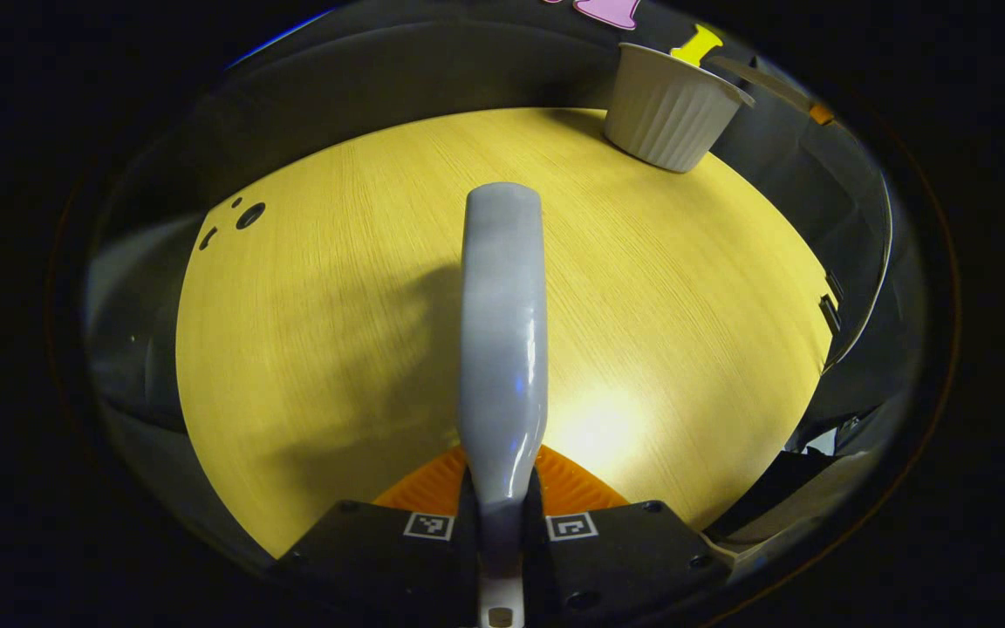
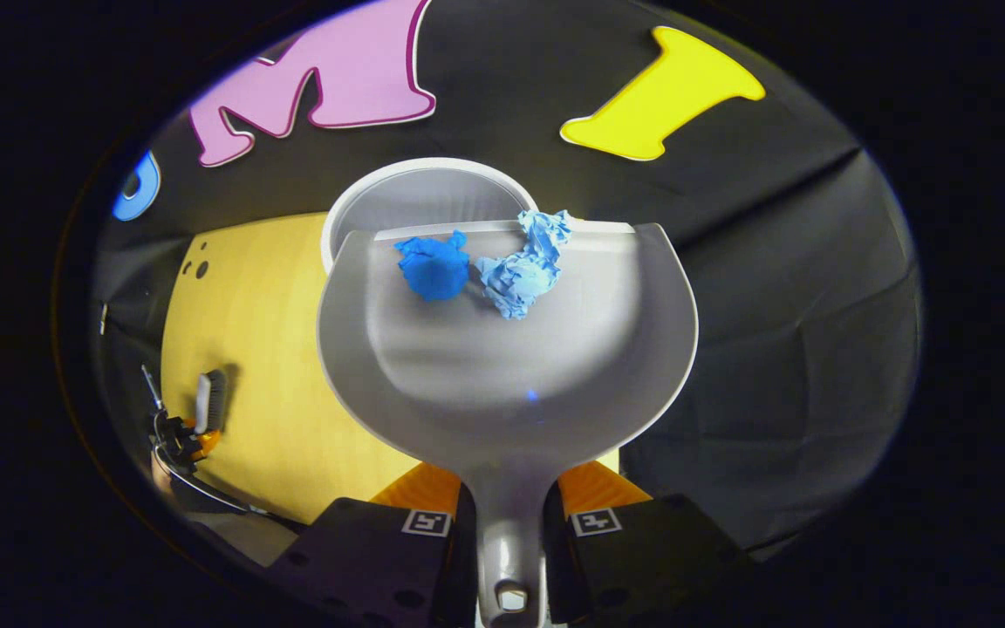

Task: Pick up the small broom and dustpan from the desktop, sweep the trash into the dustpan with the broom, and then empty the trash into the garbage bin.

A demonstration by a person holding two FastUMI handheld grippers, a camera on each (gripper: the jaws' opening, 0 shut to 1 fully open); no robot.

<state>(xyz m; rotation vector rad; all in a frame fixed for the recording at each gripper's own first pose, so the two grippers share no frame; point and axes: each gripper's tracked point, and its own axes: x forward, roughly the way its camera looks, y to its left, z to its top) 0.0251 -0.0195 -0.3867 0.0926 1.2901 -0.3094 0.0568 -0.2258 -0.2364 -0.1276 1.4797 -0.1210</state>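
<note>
Dustpan with two paper wads held over the bin; broom held above the wood-grain surface.

Right claw [image 2: 509, 532]: both fingers clamped on the handle of the grey dustpan [image 2: 511, 375], whose far lip sits over the open mouth of the pale ribbed garbage bin [image 2: 420, 196]. Contents of pan: one dark blue crumpled paper [image 2: 433, 269] and one light blue crumpled paper [image 2: 524, 270], touching each other, near the far lip. Left claw [image 1: 502, 515]: both fingers clamped on the handle of the small broom [image 1: 503, 331], which points forward over the yellow surface [image 1: 311, 331]; in the right gripper view this claw and its broom's bristles show at far left, well apart from the bin. In the left gripper view the bin stands at the surface's far right edge.
</note>
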